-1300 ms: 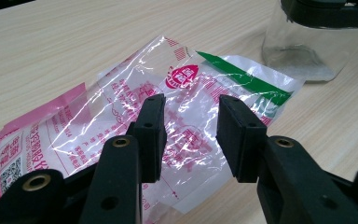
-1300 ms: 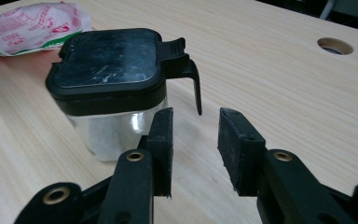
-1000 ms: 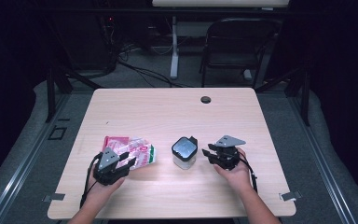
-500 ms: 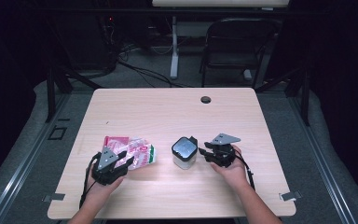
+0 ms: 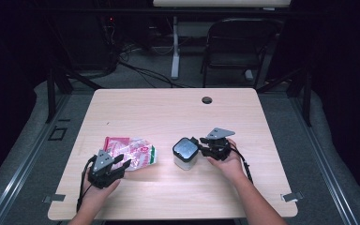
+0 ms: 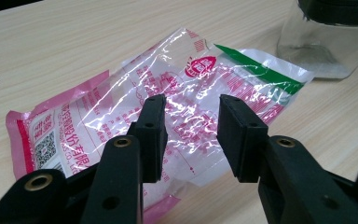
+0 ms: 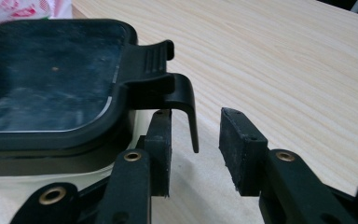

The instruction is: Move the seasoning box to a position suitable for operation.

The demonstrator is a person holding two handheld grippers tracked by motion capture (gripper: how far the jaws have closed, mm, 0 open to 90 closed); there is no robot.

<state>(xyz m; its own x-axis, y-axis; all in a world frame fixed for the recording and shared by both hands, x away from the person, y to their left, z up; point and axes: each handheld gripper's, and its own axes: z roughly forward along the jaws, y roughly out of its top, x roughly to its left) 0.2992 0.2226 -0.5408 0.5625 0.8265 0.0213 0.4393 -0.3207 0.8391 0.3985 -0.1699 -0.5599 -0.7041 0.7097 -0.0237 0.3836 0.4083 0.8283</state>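
The right gripper (image 7: pixel 196 149) has slid in toward the clear square container with a black lid (image 5: pixel 185 152), its jaws just narrowing yet apart around the black lid latch (image 7: pixel 184 105), readying a grip, while the left gripper (image 6: pixel 191 133) hangs parted over the crinkly pink-and-clear plastic packet (image 6: pixel 177 93).

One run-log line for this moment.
left gripper: open over packet | right gripper: jaws closing, astride jar lid latch, no grip yet
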